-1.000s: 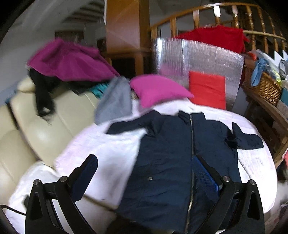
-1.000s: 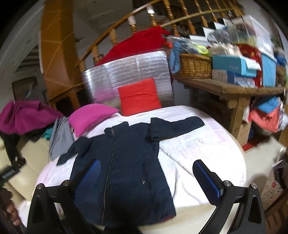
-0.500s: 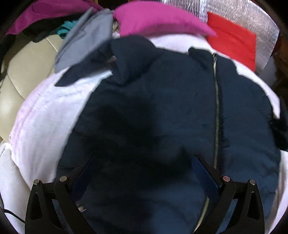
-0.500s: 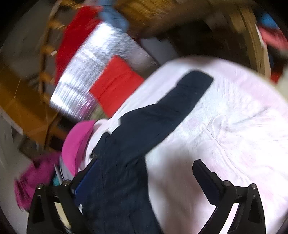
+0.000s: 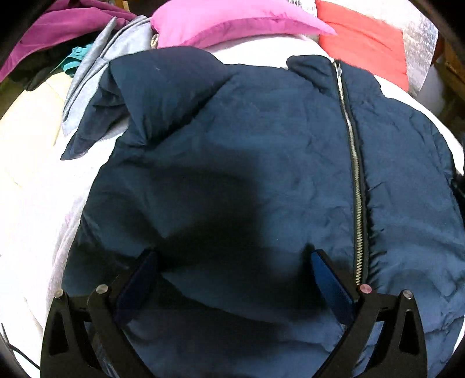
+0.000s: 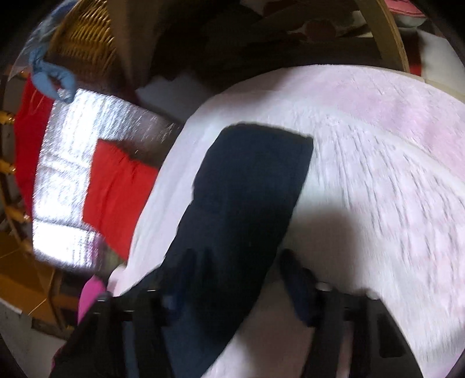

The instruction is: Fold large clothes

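Observation:
A dark navy zip-up jacket (image 5: pixel 261 162) lies front up on a white and pink blanket (image 5: pixel 37 203), with its silver zipper (image 5: pixel 356 180) running down the right of the left wrist view. My left gripper (image 5: pixel 234 261) is open and hovers close over the jacket's left chest, casting a shadow on it. Its left sleeve (image 5: pixel 96 116) is crumpled at the upper left. In the blurred right wrist view the jacket's other sleeve (image 6: pixel 247 192) lies stretched out on the blanket (image 6: pixel 377 162). My right gripper (image 6: pixel 241 264) is open, with the sleeve between its fingers.
A magenta pillow (image 5: pixel 232 20), a red cushion (image 5: pixel 366 43) and a grey garment (image 5: pixel 96 69) lie beyond the jacket's collar. A cream sofa (image 5: pixel 26 125) is at the left. A silver foil panel (image 6: pixel 72 162), a wicker basket (image 6: pixel 84 32) and wooden furniture stand past the blanket's edge.
Both grippers have dropped low and close to the jacket. The left moved in over the chest. The right swung and tilted over to the outstretched sleeve, blurring its view.

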`<state>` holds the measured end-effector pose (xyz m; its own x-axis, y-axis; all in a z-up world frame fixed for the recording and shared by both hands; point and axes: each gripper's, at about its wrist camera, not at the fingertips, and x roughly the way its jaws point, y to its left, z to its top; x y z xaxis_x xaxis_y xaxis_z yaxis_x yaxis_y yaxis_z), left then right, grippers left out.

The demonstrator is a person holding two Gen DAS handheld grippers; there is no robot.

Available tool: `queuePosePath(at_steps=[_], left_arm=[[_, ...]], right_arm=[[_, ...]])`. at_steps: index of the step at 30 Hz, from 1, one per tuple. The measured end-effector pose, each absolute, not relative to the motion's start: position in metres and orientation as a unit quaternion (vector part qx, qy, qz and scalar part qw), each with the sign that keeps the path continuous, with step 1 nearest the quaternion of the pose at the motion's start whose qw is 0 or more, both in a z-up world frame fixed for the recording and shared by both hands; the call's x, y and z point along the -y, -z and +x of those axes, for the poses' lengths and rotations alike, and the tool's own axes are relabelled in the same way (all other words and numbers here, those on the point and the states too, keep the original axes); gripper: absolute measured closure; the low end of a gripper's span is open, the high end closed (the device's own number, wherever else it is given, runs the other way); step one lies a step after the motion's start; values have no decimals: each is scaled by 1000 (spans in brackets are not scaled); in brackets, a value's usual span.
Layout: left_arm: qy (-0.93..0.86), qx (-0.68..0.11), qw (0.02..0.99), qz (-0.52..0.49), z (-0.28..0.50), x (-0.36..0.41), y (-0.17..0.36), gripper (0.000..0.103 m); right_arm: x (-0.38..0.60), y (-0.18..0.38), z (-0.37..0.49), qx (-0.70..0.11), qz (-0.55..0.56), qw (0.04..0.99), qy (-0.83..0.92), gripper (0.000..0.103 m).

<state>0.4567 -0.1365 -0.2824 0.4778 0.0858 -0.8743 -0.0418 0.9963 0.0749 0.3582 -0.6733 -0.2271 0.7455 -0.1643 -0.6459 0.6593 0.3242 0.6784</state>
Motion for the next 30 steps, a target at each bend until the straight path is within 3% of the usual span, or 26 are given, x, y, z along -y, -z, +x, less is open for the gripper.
queuePosePath(at_steps=[1, 3, 6, 16, 22, 25, 30], left_arm=[[-38, -509, 860, 21, 457, 137, 285, 0], [-42, -504, 862, 22, 455, 139, 287, 0], [-41, -504, 862, 25, 453, 142, 290, 0], [-11, -527, 850, 9, 452, 129, 281, 0], [-64, -425, 903, -4, 436, 94, 233, 0], [-94, -388, 917, -24, 433, 67, 215, 0], [-134, -392, 908, -63, 439, 30, 215, 0]], right_arm=[[675, 228, 363, -242, 512, 779, 269, 54], [678, 227, 374, -250, 496, 782, 284, 84], [673, 219, 375, -235, 490, 791, 282, 92], [564, 98, 361, -156, 395, 890, 166, 93], [455, 50, 381, -158, 334, 926, 79, 93], [381, 51, 403, -183, 309, 933, 22, 93], [294, 90, 447, -237, 307, 921, -39, 93]])
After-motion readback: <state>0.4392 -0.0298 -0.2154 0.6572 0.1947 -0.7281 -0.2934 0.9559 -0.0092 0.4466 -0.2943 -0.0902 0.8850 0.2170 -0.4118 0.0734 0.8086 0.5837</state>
